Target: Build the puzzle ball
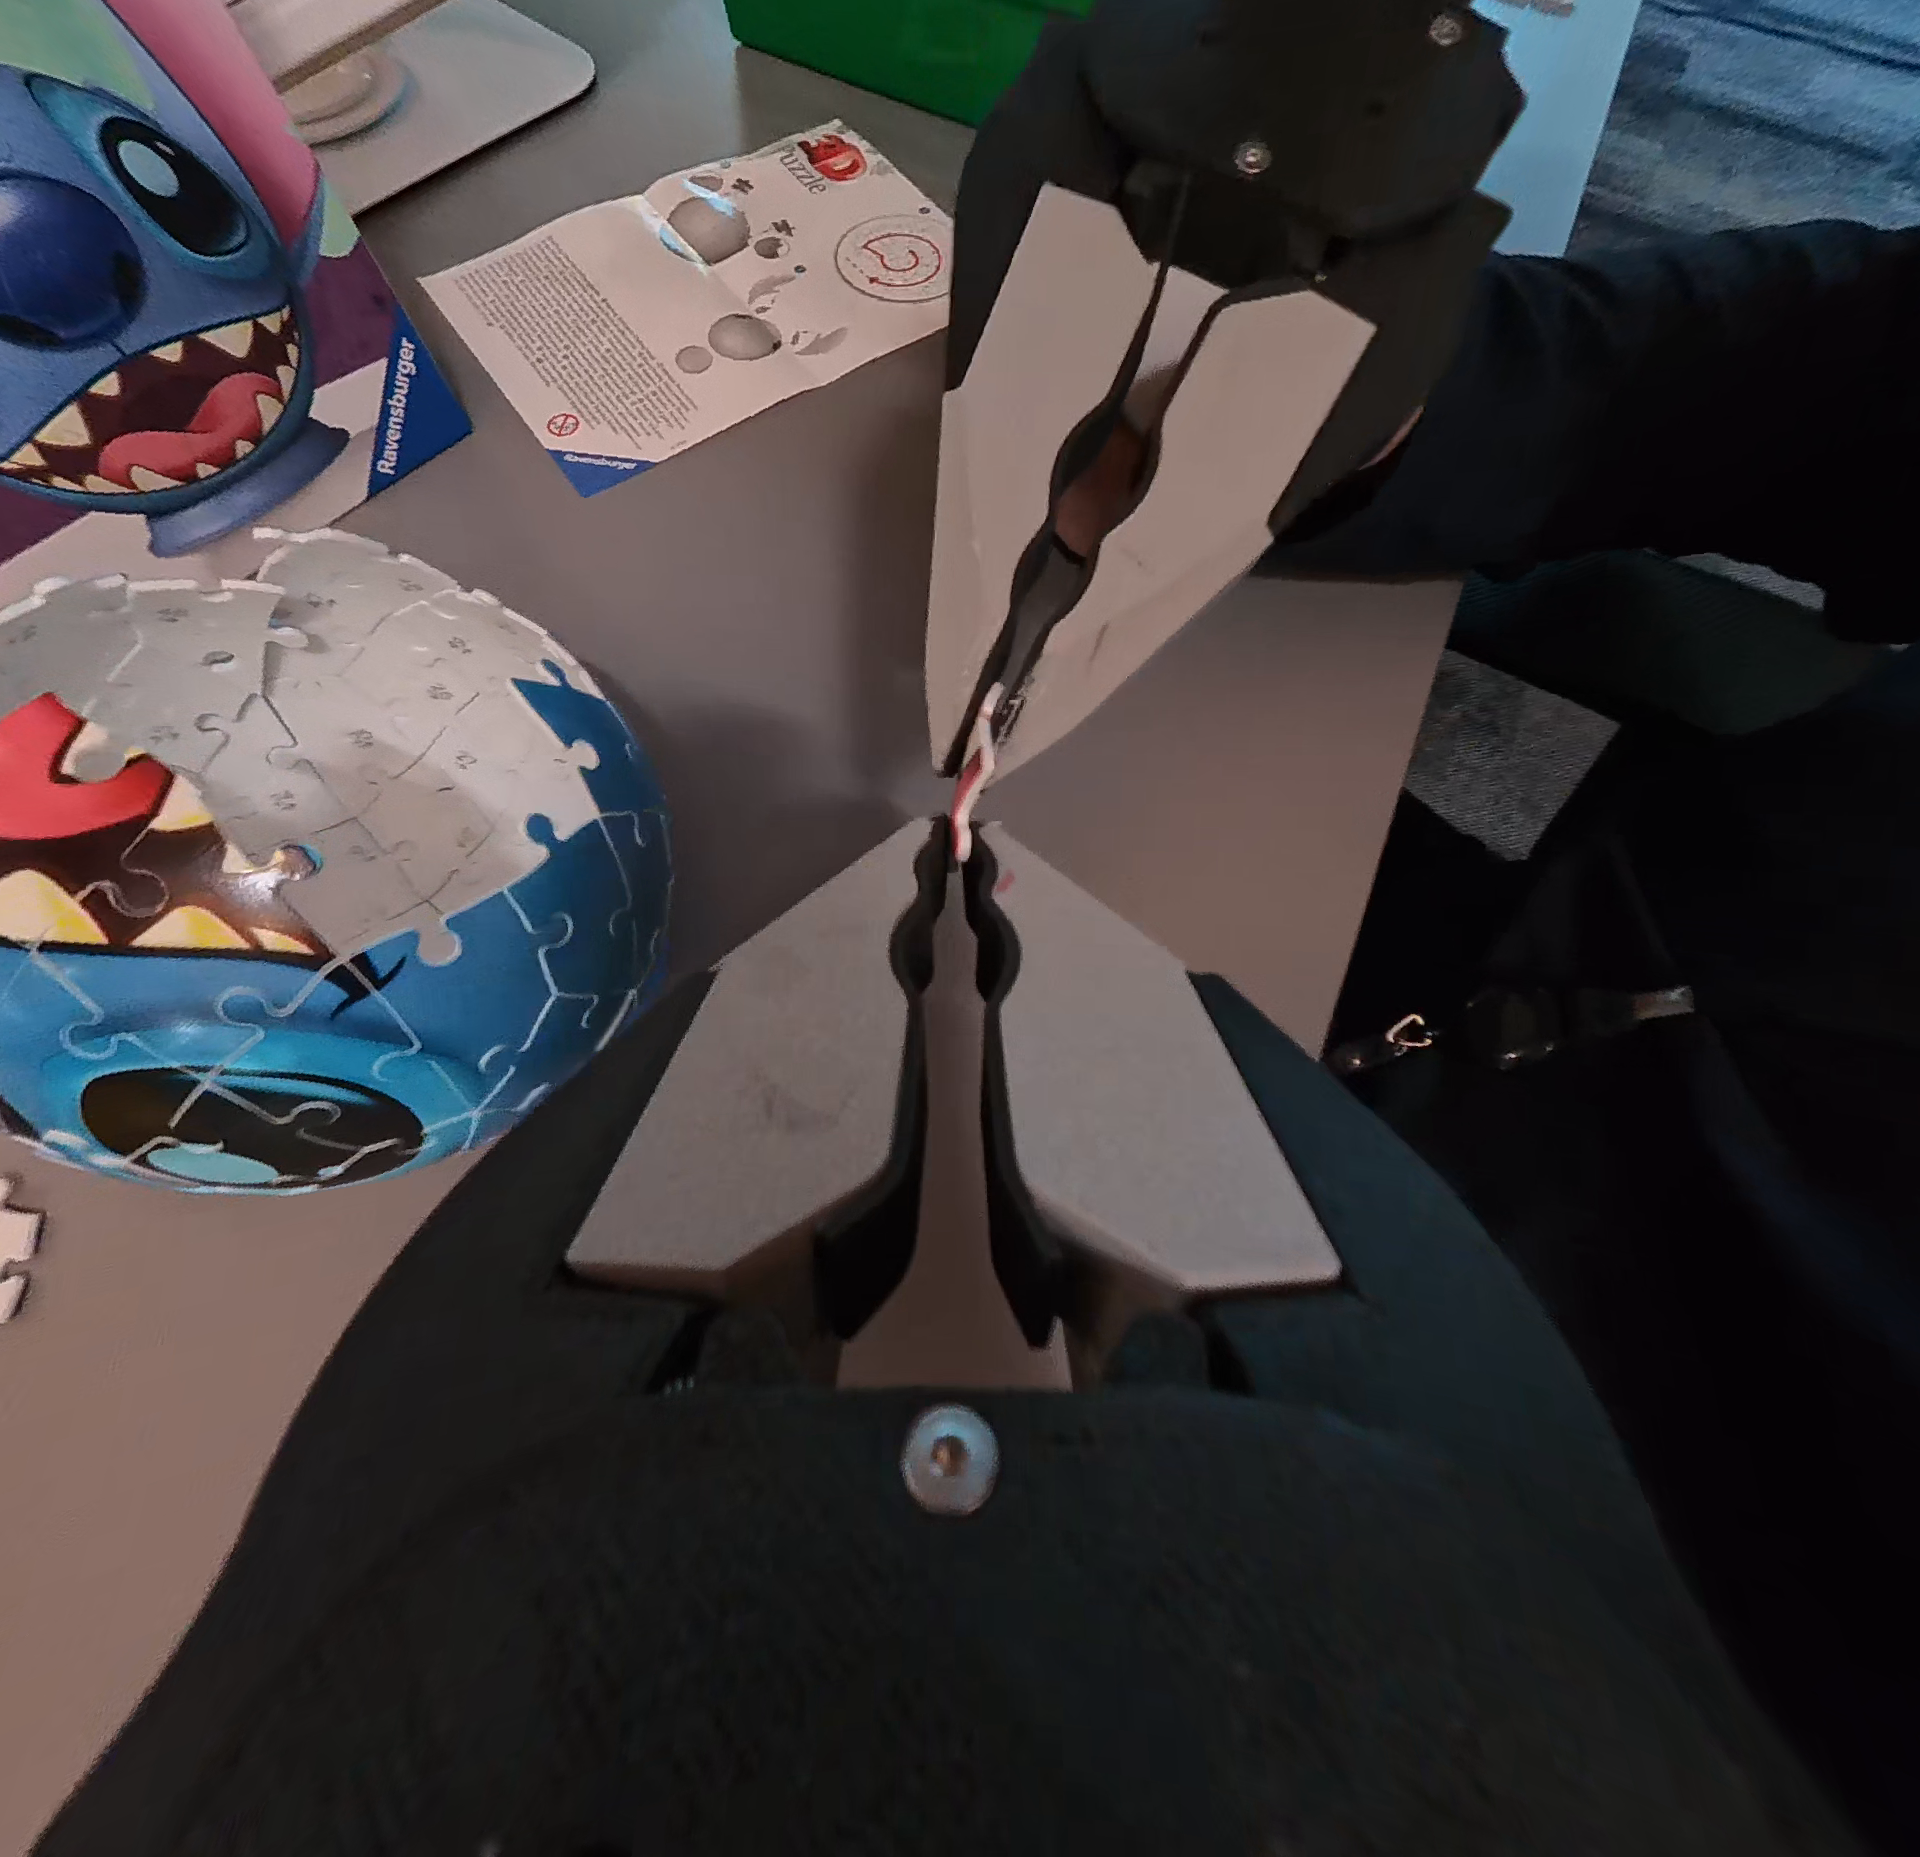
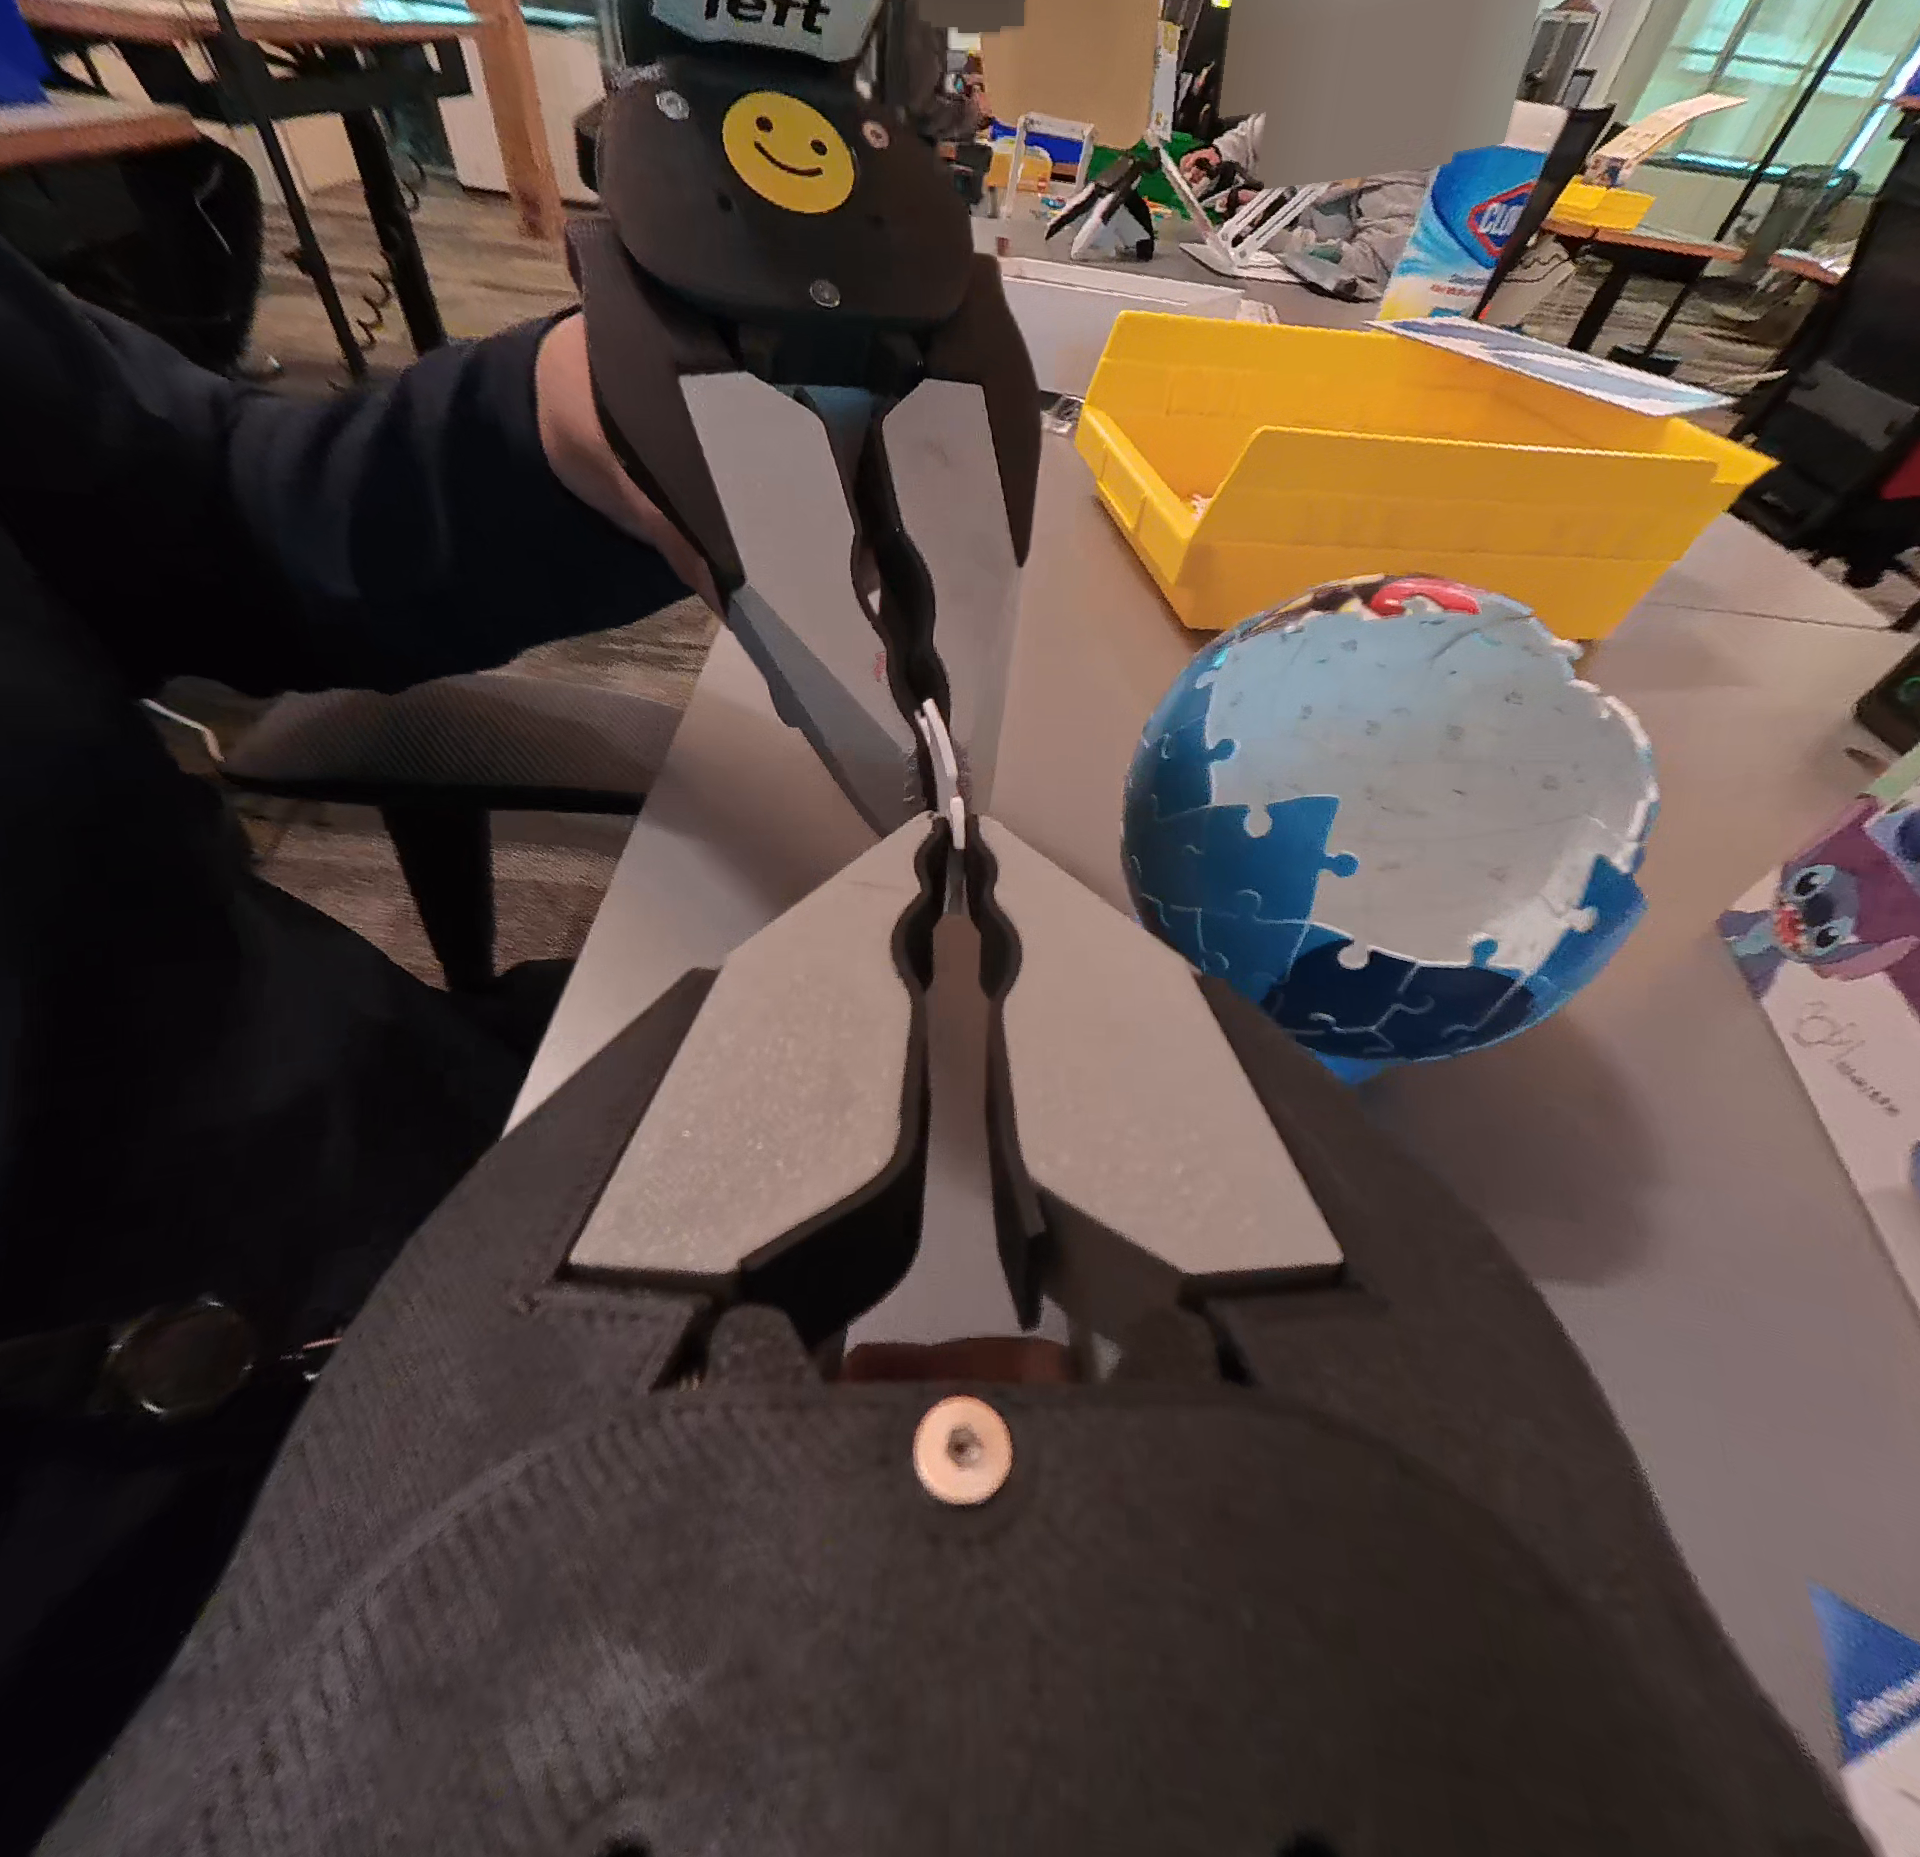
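The partly built puzzle ball (image 1: 312, 872) lies on the grey table at the left, a blue open shell showing its white inner side; it also shows in the right wrist view (image 2: 1382, 820). My left gripper (image 1: 956, 836) and my right gripper (image 2: 951, 836) meet tip to tip above the table's edge. Both are shut on a thin white-and-red puzzle piece (image 1: 977, 768), seen edge-on, which also shows in the right wrist view (image 2: 938, 753). I cannot tell whether it is one piece or two joined. The right gripper (image 1: 971, 758) comes in from above; the left gripper (image 2: 940, 779) does the same in the right wrist view.
The puzzle box (image 1: 156, 249) and a paper leaflet (image 1: 707, 301) lie behind the ball. A green bin (image 1: 904, 10) and a yellow bin (image 2: 1403, 477) stand farther back. Loose white pieces (image 1: 16, 1246) lie at the left edge. A chair (image 2: 416, 747) stands beyond the table's edge. The tips of both grippers are at nearly the same place.
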A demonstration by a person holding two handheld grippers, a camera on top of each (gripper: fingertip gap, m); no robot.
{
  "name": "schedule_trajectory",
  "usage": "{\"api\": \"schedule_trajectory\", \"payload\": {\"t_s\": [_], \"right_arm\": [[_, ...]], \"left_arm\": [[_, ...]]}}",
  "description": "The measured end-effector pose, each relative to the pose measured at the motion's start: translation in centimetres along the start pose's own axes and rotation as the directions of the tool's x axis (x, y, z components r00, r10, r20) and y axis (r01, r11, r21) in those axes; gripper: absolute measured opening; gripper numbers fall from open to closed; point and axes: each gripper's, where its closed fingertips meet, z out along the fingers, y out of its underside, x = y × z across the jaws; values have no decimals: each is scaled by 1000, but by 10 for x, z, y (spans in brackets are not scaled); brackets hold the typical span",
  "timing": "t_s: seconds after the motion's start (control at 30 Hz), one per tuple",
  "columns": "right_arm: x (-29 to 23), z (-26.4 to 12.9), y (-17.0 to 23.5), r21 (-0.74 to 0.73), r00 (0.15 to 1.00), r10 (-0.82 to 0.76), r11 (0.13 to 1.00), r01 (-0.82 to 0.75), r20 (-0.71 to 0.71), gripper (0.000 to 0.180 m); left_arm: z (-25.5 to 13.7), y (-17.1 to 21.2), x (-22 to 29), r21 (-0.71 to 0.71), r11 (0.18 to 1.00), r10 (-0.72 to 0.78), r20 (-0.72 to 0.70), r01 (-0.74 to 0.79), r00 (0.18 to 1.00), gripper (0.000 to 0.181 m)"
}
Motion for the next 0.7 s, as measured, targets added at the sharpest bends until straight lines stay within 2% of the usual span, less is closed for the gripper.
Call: {"api": "schedule_trajectory", "payload": {"t_s": [0.2, 0.4, 0.63, 0.7], "right_arm": [[4, 1, -1, -36, 990, -104, 994, 101, -95, 6], [0, 0, 3, -78, 975, -191, 980, 183, -115, 0], [0, 0, 4, -80, 974, -192, 980, 183, -122, 0], [2, -4, 0, -67, 969, -201, 979, 193, -143, 0]], "left_arm": [[3, 4, -6, -54, 996, 73, 74, -69, 995, 0], [8, 9, -8, -122, 982, 162, 140, -145, 977, 0], [9, 7, -9, -54, 995, 93, 120, -87, 988, 3], [4, 5, -8, -24, 997, 70, 104, -68, 992, 10]]}}
